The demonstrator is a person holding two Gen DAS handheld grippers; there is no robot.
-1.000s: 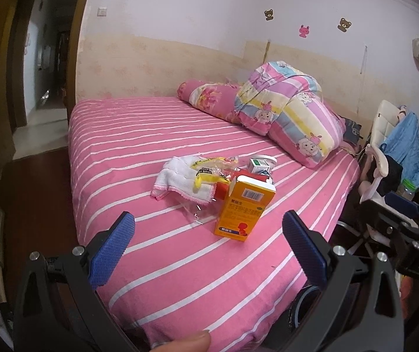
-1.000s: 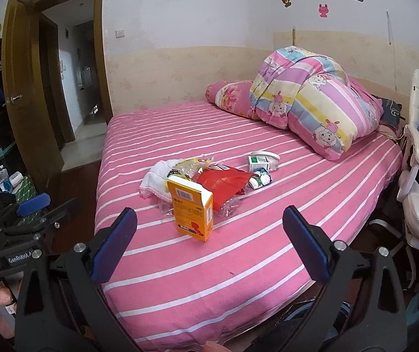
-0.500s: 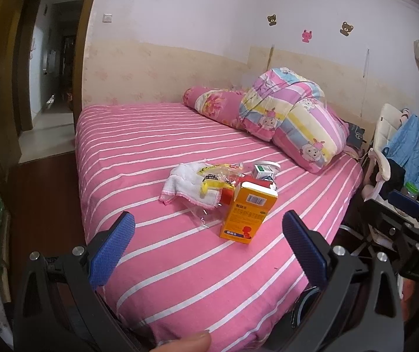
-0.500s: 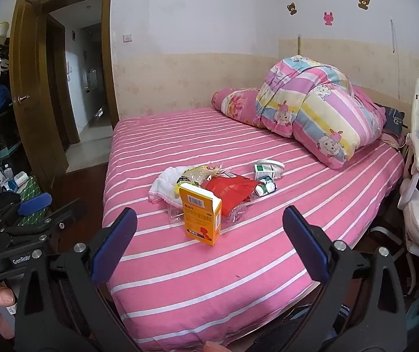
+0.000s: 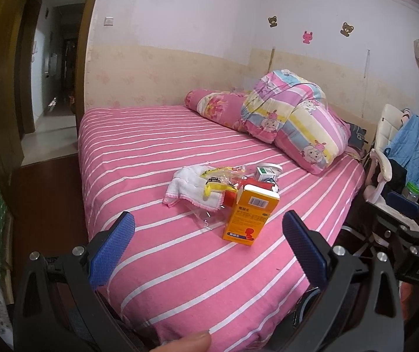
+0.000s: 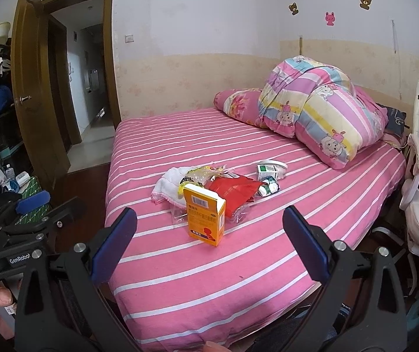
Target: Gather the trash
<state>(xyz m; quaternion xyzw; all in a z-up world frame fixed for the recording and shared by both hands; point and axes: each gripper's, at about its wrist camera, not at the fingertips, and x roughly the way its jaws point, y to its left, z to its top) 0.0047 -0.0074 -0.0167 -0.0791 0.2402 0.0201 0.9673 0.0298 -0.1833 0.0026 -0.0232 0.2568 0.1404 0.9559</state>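
Both views sit a bit closer to the bed (image 6: 268, 264) than half a second ago; the litter itself hasn't moved. Left gripper (image 5: 208, 246) and right gripper (image 6: 209, 242): blue textured pads spread wide, nothing between them. Trash pile mid-mattress, at 12 o'clock from each gripper. Upright orange carton (image 6: 206, 218) (barcode on top flap, print unreadable) stands nearest. Behind it, a crinkled red foil pouch (image 6: 234, 189), yellow wrapper (image 5: 219, 180) lying on a white terry cloth (image 5: 187, 186), small green-white box (image 6: 266, 171). Striped pink sheet. Left gripper body reads "GenRobot".
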